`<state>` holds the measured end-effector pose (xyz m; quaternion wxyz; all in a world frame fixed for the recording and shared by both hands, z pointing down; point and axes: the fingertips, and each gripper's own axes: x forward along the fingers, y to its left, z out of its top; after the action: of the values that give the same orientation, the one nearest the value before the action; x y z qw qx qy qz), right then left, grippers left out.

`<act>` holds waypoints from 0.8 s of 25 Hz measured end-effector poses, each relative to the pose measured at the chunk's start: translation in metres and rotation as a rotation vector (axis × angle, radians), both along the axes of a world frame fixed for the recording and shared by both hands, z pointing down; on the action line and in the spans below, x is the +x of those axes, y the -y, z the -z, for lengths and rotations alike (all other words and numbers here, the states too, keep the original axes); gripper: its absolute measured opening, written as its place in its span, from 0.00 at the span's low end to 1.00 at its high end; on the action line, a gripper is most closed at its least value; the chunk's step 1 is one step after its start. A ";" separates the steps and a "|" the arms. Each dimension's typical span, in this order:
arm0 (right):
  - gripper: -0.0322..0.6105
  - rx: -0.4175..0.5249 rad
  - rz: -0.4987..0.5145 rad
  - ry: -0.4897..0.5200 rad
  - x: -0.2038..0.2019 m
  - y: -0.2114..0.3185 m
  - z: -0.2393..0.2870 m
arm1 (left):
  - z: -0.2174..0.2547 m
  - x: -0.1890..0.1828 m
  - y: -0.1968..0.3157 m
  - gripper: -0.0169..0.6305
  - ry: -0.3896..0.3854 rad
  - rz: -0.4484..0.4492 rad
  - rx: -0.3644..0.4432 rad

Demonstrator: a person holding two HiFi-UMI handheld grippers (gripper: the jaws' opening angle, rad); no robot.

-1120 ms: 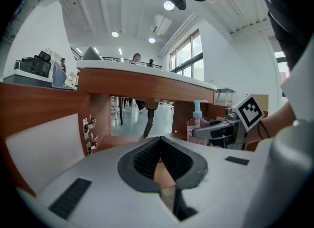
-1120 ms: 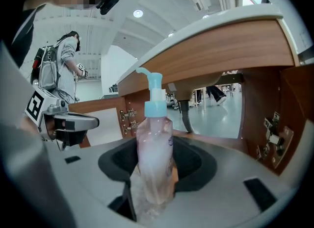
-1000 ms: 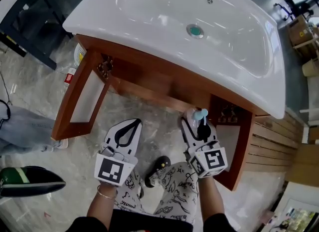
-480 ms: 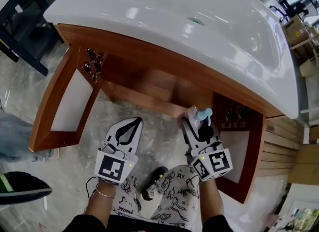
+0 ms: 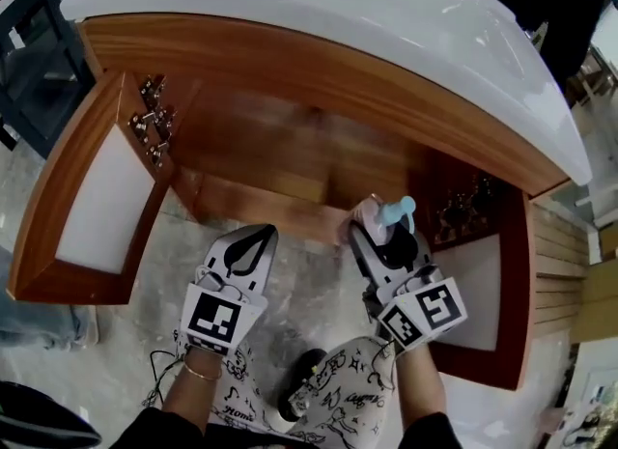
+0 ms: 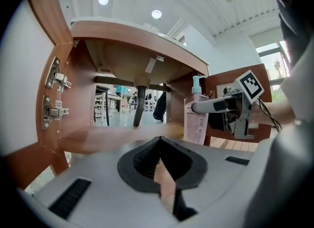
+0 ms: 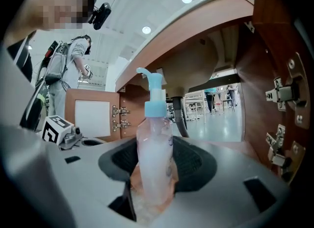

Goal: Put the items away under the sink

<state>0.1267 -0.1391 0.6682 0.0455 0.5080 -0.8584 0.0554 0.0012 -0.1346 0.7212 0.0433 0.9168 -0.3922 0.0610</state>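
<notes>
Desk: Biggest in frame?

Photographer: White sink (image 5: 406, 22) across the far side, capping a red-brown wooden cabinet (image 5: 319, 80) open at the front. Pale marbled floor (image 5: 164, 273) on the near side.

Desk: Doors?

Photographer: Both swung out toward the near side, left door (image 5: 97, 196) and right door (image 5: 483, 293), each with a pale panel in a wooden frame. Inside (clearest from the left gripper view), a dark drain pipe (image 6: 140, 107) dropping from the basin's underside.

Desk: And the tools?

Photographer: Left gripper (image 5: 253, 235) left of centre, just short of the cabinet's front edge, tips pinched together with nothing between them. Right gripper (image 5: 370, 235) beside it to the right, clamped on a clear pump bottle (image 7: 154, 143).

Desk: Placing the bottle?

Photographer: Upright between the right gripper's jaws, pale blue pump head on top, at the cabinet's open front, right of middle and near the right door's hinged edge. Touching the cabinet floor or not: impossible to tell.

Desk: Smaller details?

Photographer: Patterned trousers (image 5: 352, 379) and a dark shoe (image 5: 304, 384) at the near edge. Metal hinges (image 5: 150, 119) on the cabinet's left wall. Thin bracelet (image 5: 198, 372) at the left wrist.
</notes>
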 end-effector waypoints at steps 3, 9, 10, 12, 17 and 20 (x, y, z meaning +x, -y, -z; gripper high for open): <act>0.38 -0.004 0.003 0.002 0.001 -0.002 -0.004 | -0.003 0.006 -0.002 0.04 -0.016 -0.022 0.024; 0.38 -0.011 -0.011 -0.011 0.005 -0.003 -0.010 | -0.006 0.005 0.001 0.04 -0.034 -0.021 0.014; 0.38 -0.009 -0.014 -0.008 0.007 -0.002 -0.009 | -0.006 0.006 0.001 0.04 -0.034 -0.023 0.020; 0.38 -0.006 -0.021 -0.004 0.011 0.000 -0.009 | -0.006 0.009 -0.001 0.04 -0.036 -0.030 0.029; 0.38 0.009 -0.047 0.008 0.018 0.006 -0.007 | -0.003 0.012 -0.009 0.04 -0.034 -0.042 0.047; 0.38 0.028 -0.072 0.014 0.023 0.013 -0.001 | 0.001 0.012 -0.012 0.04 -0.034 -0.044 0.054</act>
<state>0.1495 -0.1524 0.6689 0.0304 0.5386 -0.8406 0.0484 0.0135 -0.1229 0.7207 0.0237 0.9270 -0.3726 0.0358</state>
